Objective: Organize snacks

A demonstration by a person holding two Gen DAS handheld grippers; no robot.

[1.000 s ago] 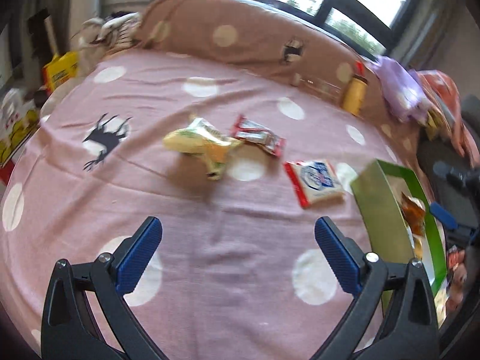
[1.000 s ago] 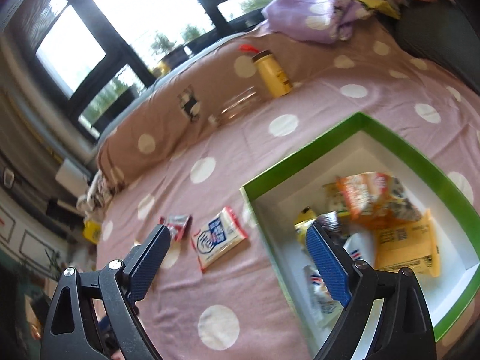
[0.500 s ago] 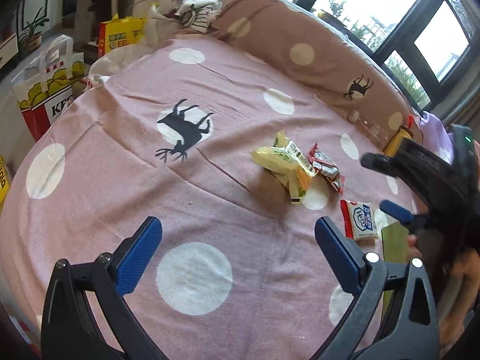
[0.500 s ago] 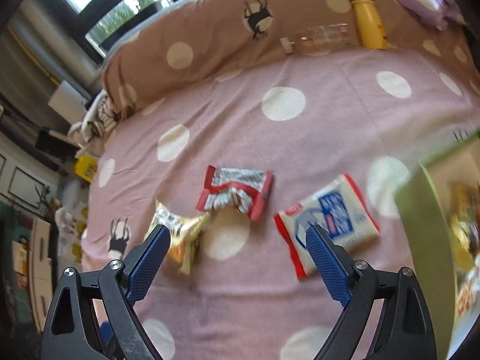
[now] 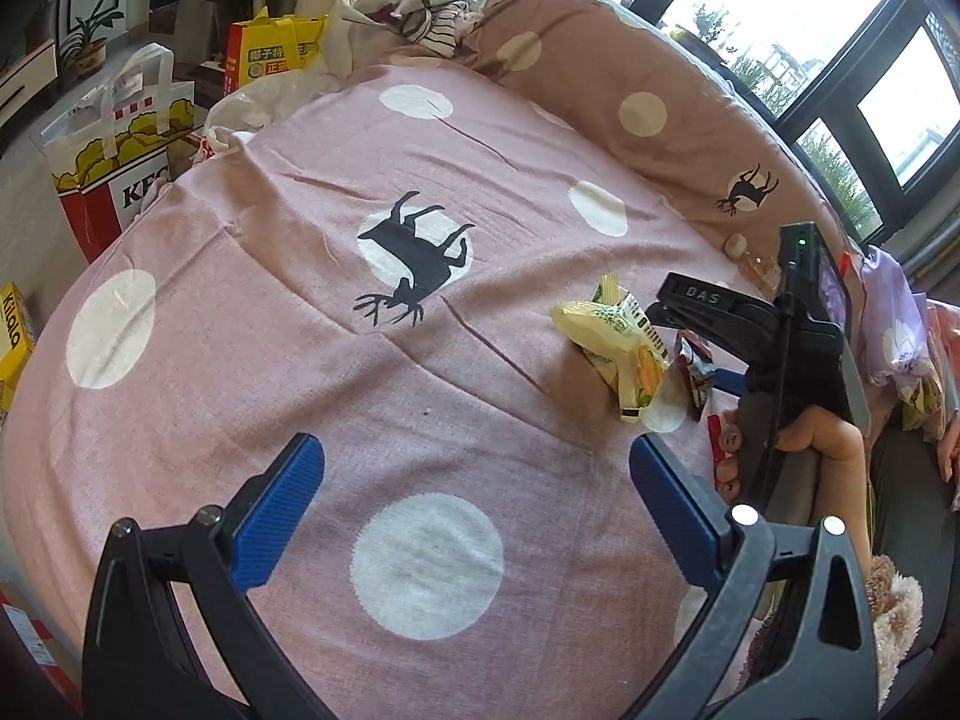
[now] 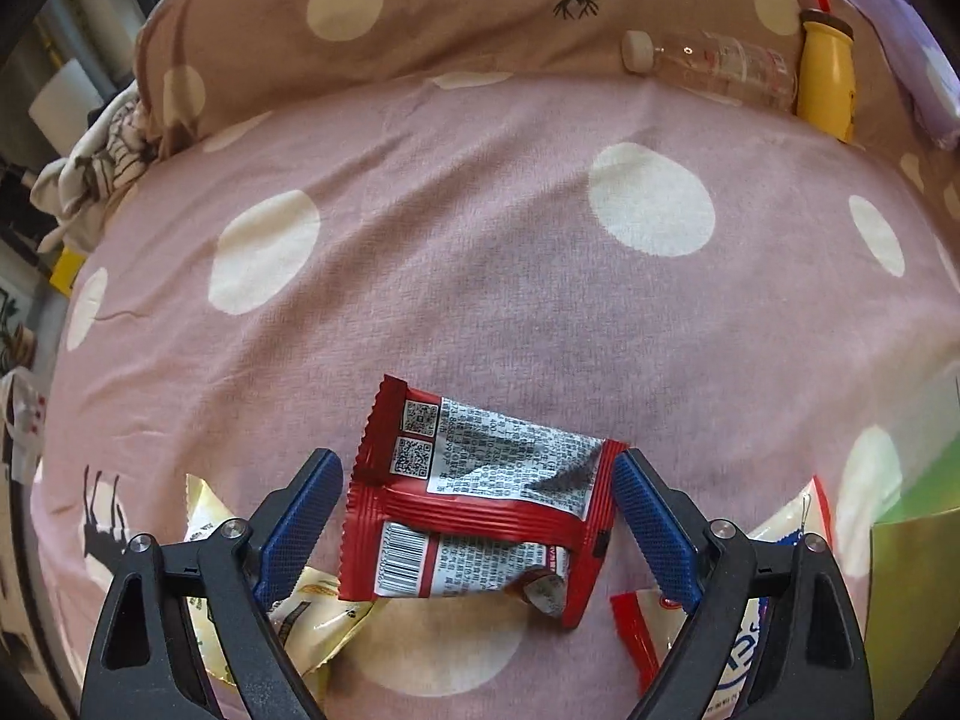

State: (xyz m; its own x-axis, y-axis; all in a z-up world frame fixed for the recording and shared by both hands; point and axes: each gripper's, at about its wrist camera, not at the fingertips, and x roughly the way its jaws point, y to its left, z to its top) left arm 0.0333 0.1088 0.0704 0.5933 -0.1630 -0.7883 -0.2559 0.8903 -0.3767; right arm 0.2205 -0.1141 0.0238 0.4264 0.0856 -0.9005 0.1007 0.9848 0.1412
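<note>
A red and silver snack packet (image 6: 480,510) lies on the pink dotted bedspread (image 6: 480,276), right between the blue pads of my open right gripper (image 6: 477,516), which straddles it without closing. A yellow snack bag (image 6: 300,612) peeks out at lower left and a white-and-red packet (image 6: 756,618) at lower right. In the left wrist view the yellow bag (image 5: 618,342) and red packet (image 5: 696,372) lie mid-right, with the hand-held right gripper over them. My left gripper (image 5: 474,504) hangs open above bare bedspread, well short of the snacks.
A green box edge (image 6: 912,564) shows at the right. A clear bottle (image 6: 720,66) and a yellow bottle (image 6: 828,78) lie against the brown dotted pillow (image 6: 420,6). Paper bags (image 5: 114,162) and boxes stand beside the bed on the left. A person's hand (image 5: 834,450) holds the right gripper.
The right gripper swung away from the green box and dropped down over the red packet, now between its pads. The left gripper turned left and pulled back from the snacks.
</note>
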